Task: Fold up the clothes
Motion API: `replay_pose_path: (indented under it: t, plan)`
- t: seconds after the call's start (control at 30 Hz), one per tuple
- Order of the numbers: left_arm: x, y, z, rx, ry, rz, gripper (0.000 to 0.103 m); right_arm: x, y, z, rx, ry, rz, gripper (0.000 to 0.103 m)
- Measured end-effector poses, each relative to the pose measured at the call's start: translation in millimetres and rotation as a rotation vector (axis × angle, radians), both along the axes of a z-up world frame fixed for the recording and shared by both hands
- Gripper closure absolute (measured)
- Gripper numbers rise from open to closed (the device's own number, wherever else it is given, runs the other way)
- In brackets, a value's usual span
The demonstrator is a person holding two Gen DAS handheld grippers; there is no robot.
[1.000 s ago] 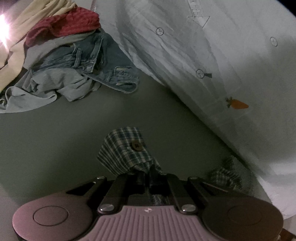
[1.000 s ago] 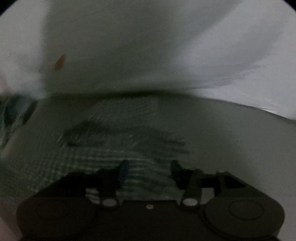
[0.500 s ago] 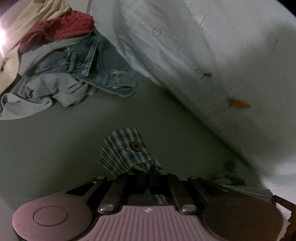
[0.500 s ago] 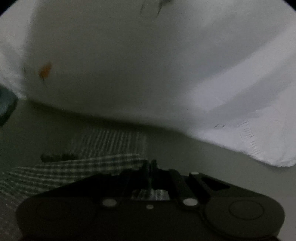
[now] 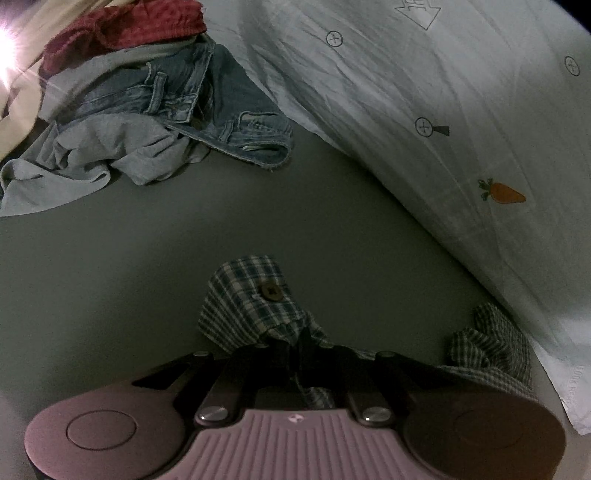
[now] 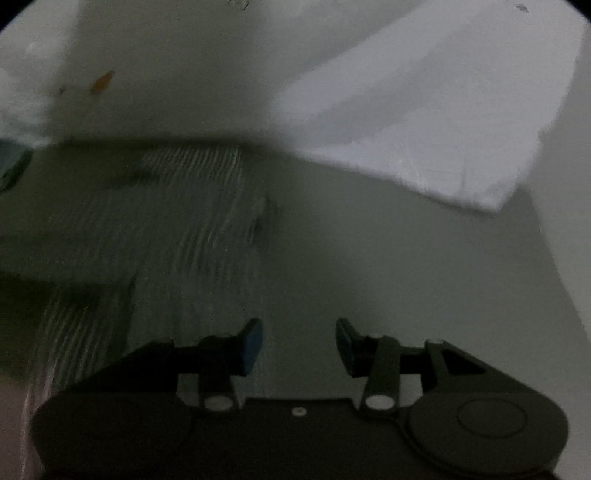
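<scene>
The right gripper has just been opening; its jaws stand apart with nothing between them, above the grey surface. The blurred plaid garment lies spread to the left. A white sheet bearing a small orange mark lies beyond.

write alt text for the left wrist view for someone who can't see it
The left claw is shut on a bunched green plaid shirt with a brown button, on a grey surface. Beyond lies a heap of unfolded clothes with blue jeans and a red garment; a white carrot-print sheet fills the right.
</scene>
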State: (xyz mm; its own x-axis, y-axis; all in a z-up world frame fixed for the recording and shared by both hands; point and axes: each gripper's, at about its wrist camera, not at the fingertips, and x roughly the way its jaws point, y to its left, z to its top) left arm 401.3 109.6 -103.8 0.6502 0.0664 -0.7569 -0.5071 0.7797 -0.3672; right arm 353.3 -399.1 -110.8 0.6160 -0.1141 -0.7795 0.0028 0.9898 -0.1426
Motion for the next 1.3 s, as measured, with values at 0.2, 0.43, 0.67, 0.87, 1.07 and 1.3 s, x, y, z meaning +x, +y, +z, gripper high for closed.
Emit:
replay_pose_path:
  t: [0.2,0.43,0.67,0.87,1.07,1.3]
  plan:
    - [-2,-4,5,0.020,-0.018,-0.036,0.099,-119,35,-15,0.058,0.210,0.101,0.075]
    - [-4,-6,2,0.004,-0.016,-0.068,0.099,-175,69,-50,-0.052,0.346,0.170,0.067]
    - [-6,0,3,-0.020,-0.031,-0.076,0.099,-183,73,-51,0.000,0.347,0.142,0.093]
    - [-8,6,4,-0.041,-0.043,-0.078,0.098,-202,77,-34,0.007,0.321,0.095,0.101]
    - [-15,6,1,-0.049,-0.039,-0.081,0.098,-215,92,-29,-0.013,0.313,0.153,0.066]
    - [-20,8,3,-0.051,-0.045,-0.084,0.097,-212,90,-51,-0.078,0.368,0.103,0.099]
